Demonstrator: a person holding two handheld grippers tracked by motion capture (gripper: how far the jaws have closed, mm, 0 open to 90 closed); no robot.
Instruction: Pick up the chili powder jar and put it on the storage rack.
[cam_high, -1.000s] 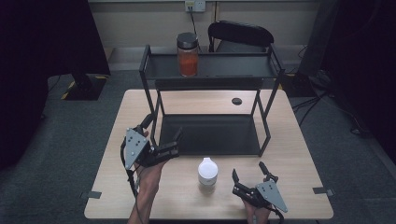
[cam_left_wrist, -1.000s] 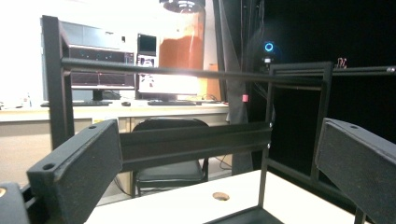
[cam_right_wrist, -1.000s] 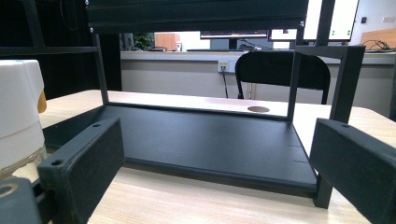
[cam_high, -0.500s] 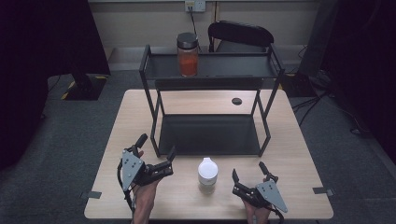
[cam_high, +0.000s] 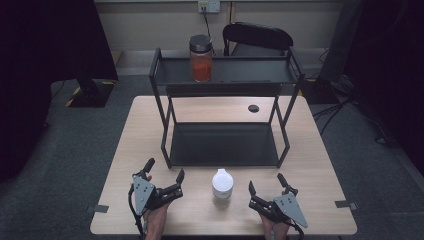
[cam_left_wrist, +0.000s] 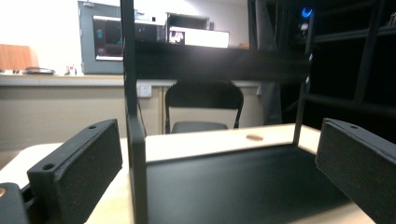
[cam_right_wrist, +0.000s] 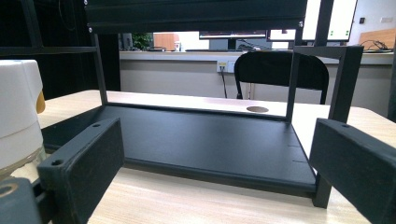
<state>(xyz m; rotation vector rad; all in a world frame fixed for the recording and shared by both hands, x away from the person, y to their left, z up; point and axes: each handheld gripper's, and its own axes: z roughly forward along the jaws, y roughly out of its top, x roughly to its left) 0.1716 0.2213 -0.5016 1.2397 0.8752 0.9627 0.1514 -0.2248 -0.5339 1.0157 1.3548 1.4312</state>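
While the left gripper sits spread wide and empty on the worktop, the white bottle stands untouched between them, and the right gripper is spread too, so grabbing's still ahead, probably.

Bottle before rack, between left hand-held gripper and right hand-held gripper; jar on top shelf.

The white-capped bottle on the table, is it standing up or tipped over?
Standing upright. The high view shows the bottle with its cap facing up, resting on the table between the open left gripper and right gripper.
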